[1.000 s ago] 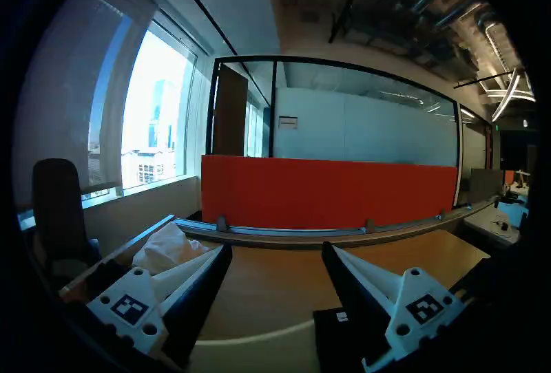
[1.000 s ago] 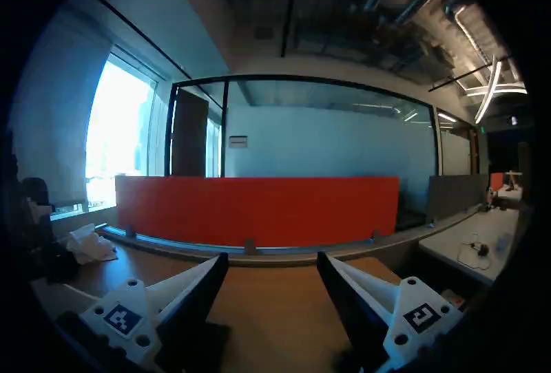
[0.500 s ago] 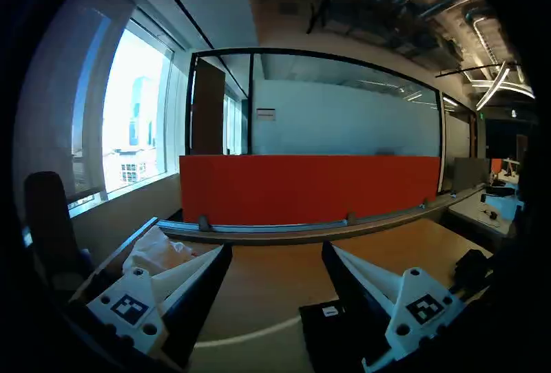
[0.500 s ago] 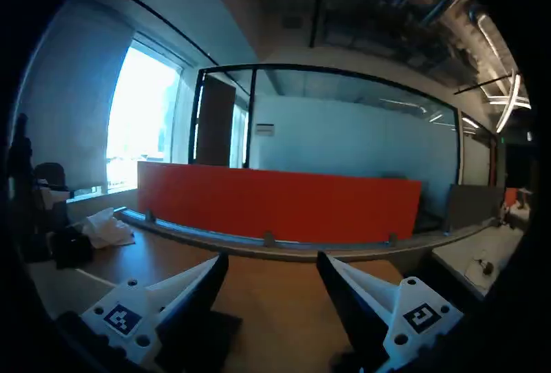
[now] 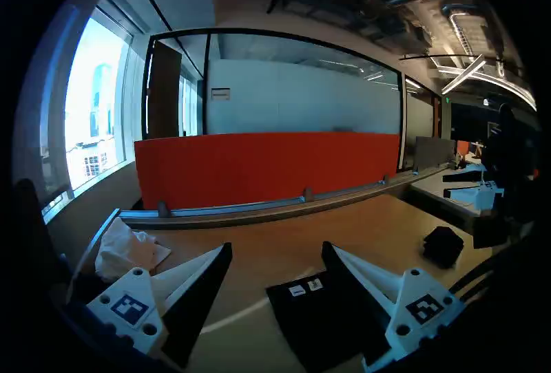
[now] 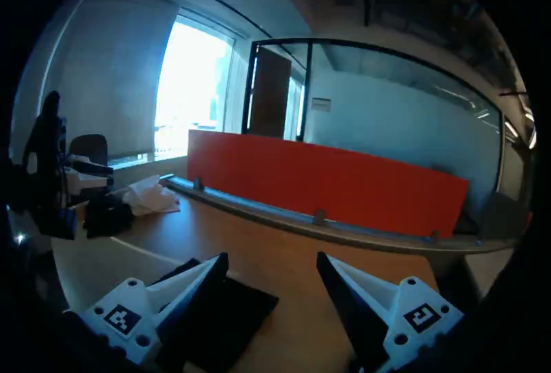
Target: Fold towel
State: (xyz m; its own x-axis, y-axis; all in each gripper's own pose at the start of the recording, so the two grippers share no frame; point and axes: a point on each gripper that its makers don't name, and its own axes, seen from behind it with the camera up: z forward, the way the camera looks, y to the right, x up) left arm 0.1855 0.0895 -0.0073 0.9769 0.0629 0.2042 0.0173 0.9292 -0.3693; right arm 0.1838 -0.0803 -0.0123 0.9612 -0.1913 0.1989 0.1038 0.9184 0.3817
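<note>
A black towel [image 5: 324, 311] lies flat on the wooden desk [image 5: 344, 228], just under and ahead of my left gripper [image 5: 275, 246], which stands open with nothing between its fingers. In the right gripper view the same black towel [image 6: 213, 311] lies low on the left, partly behind the left finger. My right gripper [image 6: 272, 256] hangs open above the desk [image 6: 275, 263], holding nothing.
A crumpled white cloth [image 5: 127, 252] [image 6: 151, 197] lies at the desk's window end. A small black bundle [image 5: 443, 244] [image 6: 110, 215] sits near the desk edge. An orange partition [image 5: 275, 163] [image 6: 330, 180] runs along the back. A dark figure [image 5: 510, 153] stands to the side.
The left gripper view has swung right and down, showing more of the black towel. The right gripper view has swung left, bringing the towel and white cloth closer into view. Both grippers stay open.
</note>
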